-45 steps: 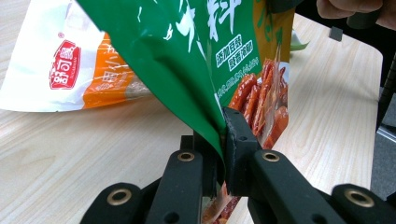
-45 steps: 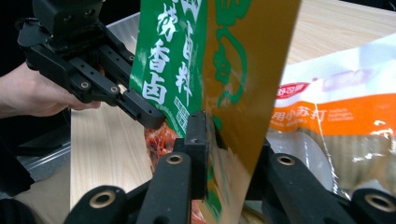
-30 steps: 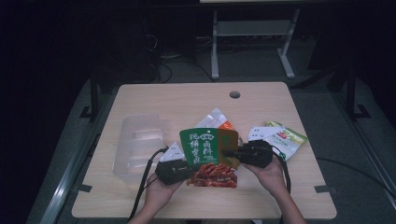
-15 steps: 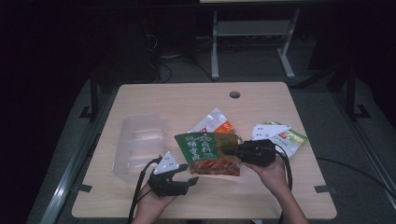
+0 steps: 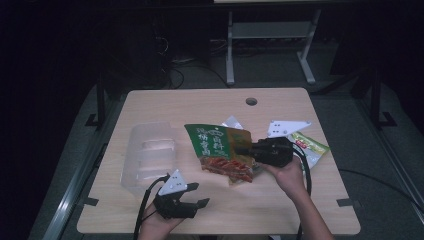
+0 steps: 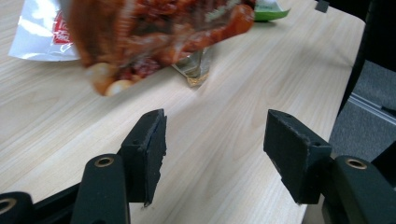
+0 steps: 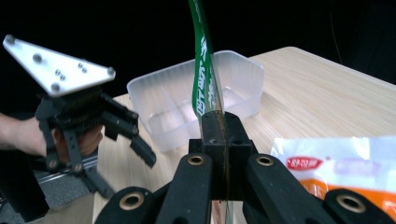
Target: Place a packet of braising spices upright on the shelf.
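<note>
- The right gripper [image 5: 241,150] was clamped tight on the edge of a green and red printed plastic snack pouch [image 5: 220,152], holding it lifted above the light wooden desk [image 5: 280,210].
- The left gripper [image 5: 196,196] had just been opening; its jaws stood wide apart with nothing between them, near the desk's front edge, well apart from the pouch.
- A clear plastic compartment tray [image 5: 147,155] lay left of the pouch.
- A white and red packet [image 7: 336,170] lay flat under the right gripper.

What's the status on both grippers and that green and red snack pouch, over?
Left gripper open, jaws just opened, nothing between them. Right gripper shut on green and red snack pouch, lifted off table. Clear plastic tray apart, not obstructing.
</note>
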Tool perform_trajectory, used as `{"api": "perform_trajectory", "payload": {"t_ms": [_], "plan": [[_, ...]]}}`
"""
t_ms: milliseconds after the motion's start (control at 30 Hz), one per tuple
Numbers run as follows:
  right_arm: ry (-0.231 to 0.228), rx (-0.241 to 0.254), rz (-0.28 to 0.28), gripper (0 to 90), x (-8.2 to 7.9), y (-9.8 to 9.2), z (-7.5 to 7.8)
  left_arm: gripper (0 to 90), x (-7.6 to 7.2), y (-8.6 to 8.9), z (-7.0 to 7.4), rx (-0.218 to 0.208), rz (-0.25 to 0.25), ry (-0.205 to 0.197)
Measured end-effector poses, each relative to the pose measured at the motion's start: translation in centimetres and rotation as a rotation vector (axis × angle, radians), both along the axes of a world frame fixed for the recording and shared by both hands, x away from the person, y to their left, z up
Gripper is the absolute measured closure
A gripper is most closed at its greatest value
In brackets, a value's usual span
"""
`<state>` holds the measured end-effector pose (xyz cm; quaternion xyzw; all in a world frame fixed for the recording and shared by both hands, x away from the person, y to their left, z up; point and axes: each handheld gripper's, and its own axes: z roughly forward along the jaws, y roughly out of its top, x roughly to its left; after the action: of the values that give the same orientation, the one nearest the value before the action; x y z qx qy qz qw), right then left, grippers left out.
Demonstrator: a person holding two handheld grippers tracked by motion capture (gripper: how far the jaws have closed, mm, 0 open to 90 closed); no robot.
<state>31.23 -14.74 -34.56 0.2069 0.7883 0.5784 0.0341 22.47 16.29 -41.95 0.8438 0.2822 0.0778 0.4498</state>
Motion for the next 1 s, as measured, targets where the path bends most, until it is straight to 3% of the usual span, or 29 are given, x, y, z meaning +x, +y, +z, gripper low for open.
{"api": "perform_trajectory", "payload": {"t_ms": [200, 267, 333, 500, 600, 833, 1000], "plan": [[0.005, 0.006, 0.037, 89.9, 2.1, 2.1, 0.9, 35.8, -0.4, 0.2, -0.2, -0.026, -0.029, -0.006], [0.006, 0.011, 0.04, 89.9, 2.4, 2.5, 1.1, 35.2, -0.4, 0.2, -0.2, -0.021, -0.037, -0.007], [0.012, 0.017, 0.058, 89.9, 3.1, 3.3, 1.3, 34.6, -0.3, 0.2, -0.1, 0.011, -0.062, -0.024], [0.017, 0.001, 0.097, 89.9, 4.8, 5.4, 2.0, 34.1, -0.3, 0.1, 0.0, 0.003, -0.078, -0.036], [0.003, -0.003, 0.123, 89.9, 5.8, 6.8, 2.9, 32.6, -0.4, 0.1, 0.0, -0.023, -0.103, -0.024], [-0.015, 0.003, 0.148, 89.8, 7.2, 9.2, 4.0, 31.4, -0.6, -0.1, -0.4, -0.014, -0.146, -0.004], [-0.016, -0.002, 0.169, 89.9, 8.6, 11.9, 4.5, 30.1, -0.6, -0.3, -0.8, -0.035, -0.154, 0.008]]}}
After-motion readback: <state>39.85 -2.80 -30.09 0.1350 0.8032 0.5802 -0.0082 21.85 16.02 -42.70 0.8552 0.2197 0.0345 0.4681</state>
